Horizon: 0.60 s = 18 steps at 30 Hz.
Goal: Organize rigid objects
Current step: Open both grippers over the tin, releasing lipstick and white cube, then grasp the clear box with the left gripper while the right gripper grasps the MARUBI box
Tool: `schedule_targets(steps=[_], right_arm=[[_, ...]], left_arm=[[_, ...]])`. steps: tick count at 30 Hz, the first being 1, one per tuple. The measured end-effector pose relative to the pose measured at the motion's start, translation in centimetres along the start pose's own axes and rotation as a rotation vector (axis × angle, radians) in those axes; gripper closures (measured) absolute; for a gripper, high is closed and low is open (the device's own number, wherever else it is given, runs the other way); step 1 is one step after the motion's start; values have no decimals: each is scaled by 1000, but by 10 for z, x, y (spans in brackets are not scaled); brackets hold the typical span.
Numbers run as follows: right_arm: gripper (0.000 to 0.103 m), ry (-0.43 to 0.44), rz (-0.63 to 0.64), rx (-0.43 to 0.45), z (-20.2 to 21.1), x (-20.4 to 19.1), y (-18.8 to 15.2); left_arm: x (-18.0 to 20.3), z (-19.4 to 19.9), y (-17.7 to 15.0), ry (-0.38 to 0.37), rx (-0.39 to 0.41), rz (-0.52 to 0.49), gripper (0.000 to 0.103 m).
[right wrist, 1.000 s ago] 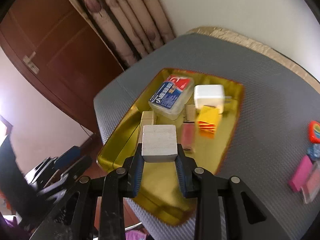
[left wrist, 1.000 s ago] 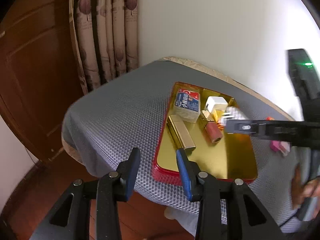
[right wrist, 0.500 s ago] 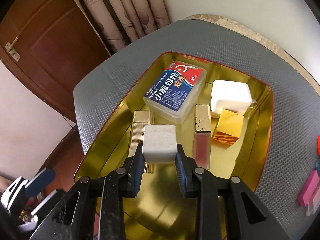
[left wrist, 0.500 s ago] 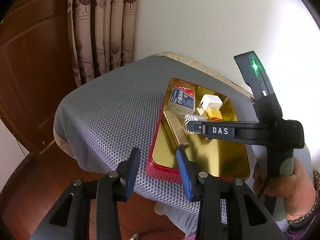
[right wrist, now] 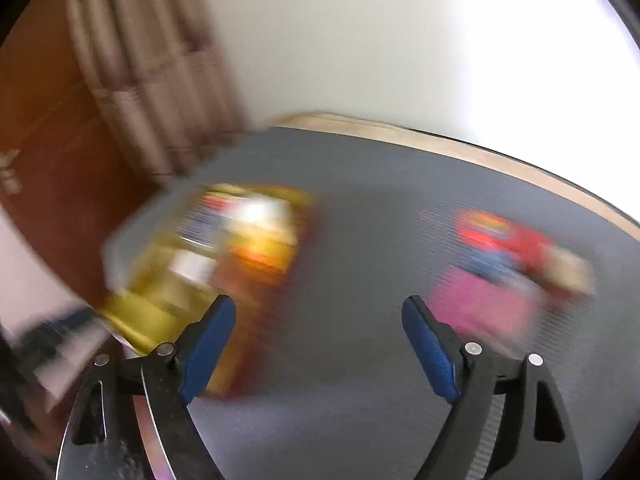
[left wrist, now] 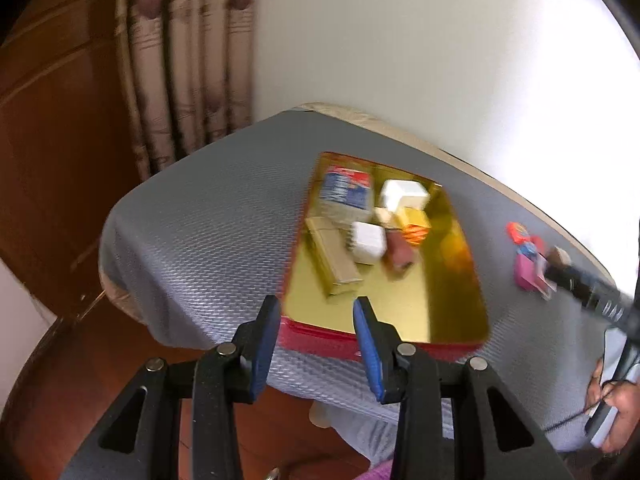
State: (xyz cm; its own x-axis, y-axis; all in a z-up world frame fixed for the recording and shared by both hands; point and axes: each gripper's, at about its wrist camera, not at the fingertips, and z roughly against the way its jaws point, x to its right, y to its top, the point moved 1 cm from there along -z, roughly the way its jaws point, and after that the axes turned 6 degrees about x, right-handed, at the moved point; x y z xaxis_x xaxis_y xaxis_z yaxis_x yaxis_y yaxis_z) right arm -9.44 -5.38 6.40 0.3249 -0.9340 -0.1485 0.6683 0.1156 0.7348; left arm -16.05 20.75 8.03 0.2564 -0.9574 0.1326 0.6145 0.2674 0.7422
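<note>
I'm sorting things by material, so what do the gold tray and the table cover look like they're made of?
The gold tray looks like metal, probably tin: its glossy gold floor mirrors the things on it, and the outer wall is painted red. The table cover looks like grey woven or mesh fabric: matte, with a regular dimpled texture, draping over the edge.

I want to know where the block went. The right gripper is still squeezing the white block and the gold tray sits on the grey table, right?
Not quite. The right gripper is open and empty in the right wrist view. The white block lies in the gold tray, which does sit on the grey table, as the left wrist view shows.
</note>
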Motion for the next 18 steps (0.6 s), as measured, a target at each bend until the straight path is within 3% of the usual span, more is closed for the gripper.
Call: schedule_targets(steps=[4, 8, 12, 17, 18], right_arm=[[20, -322, 47, -89, 28, 100, -55], [20, -501, 22, -140, 50, 171, -89], [14, -509, -95, -120, 63, 214, -107], [12, -464, -134, -81, 62, 220, -109], [12, -449, -134, -78, 62, 221, -109]], left_arm=[[36, 3, -8, -108, -34, -98, 65], [85, 0, -14, -201, -94, -201, 65], [134, -13, -6, -305, -170, -222, 64], [200, -29, 20, -396, -209, -261, 64], [216, -30, 24, -411, -209, -283, 61]])
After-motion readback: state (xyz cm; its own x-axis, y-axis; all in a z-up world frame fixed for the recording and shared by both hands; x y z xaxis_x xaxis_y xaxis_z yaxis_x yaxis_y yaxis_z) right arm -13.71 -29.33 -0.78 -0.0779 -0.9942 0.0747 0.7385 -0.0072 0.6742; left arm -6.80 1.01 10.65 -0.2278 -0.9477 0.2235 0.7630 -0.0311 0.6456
